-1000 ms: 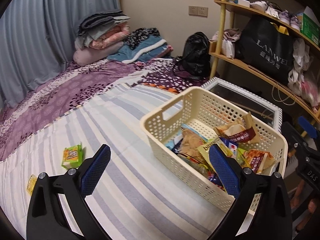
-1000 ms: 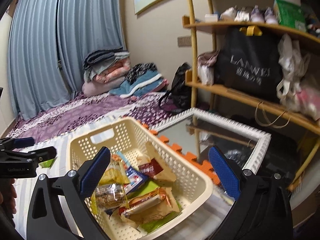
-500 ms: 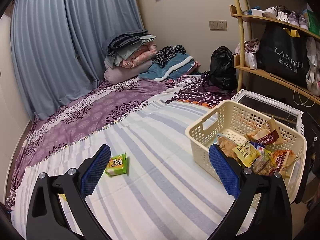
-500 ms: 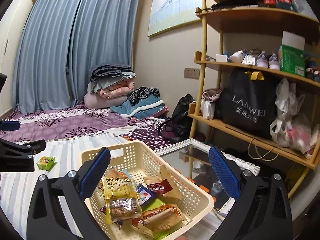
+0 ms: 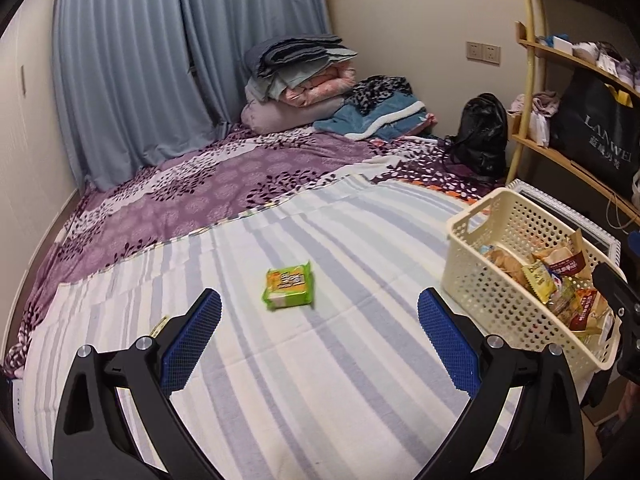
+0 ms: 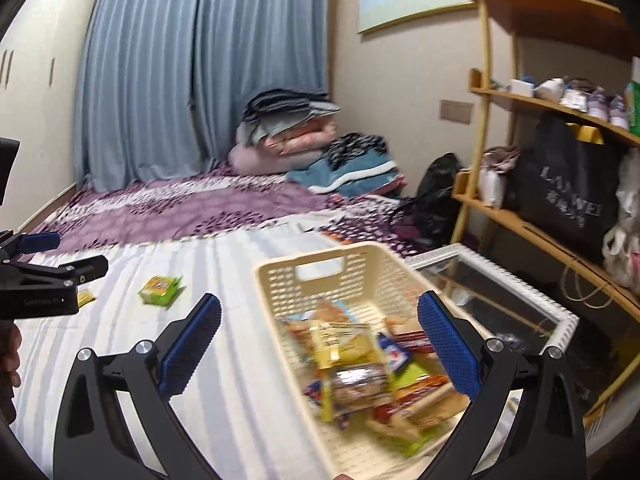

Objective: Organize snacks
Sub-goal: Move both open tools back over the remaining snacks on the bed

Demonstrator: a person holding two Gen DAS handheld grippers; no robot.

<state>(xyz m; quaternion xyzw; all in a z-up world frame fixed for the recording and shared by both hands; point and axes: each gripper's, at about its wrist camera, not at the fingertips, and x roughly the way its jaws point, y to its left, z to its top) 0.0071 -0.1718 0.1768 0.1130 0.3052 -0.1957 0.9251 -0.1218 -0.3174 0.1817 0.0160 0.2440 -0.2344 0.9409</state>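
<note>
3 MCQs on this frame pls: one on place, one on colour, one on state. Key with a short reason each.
1. Where does the green snack pack lie?
A. in the basket
B. on the striped blanket
C. on the shelf

2. What colour is the basket?
A. cream
B. red
C. black

3. How is the left gripper?
A. shut on a snack
B. open and holding nothing
C. shut on the basket rim

Key: 1 B, the pack sits on the striped blanket, apart from the basket. 2 A, its perforated walls are cream. 3 B, its jaws stand wide apart with only blanket between them.
</note>
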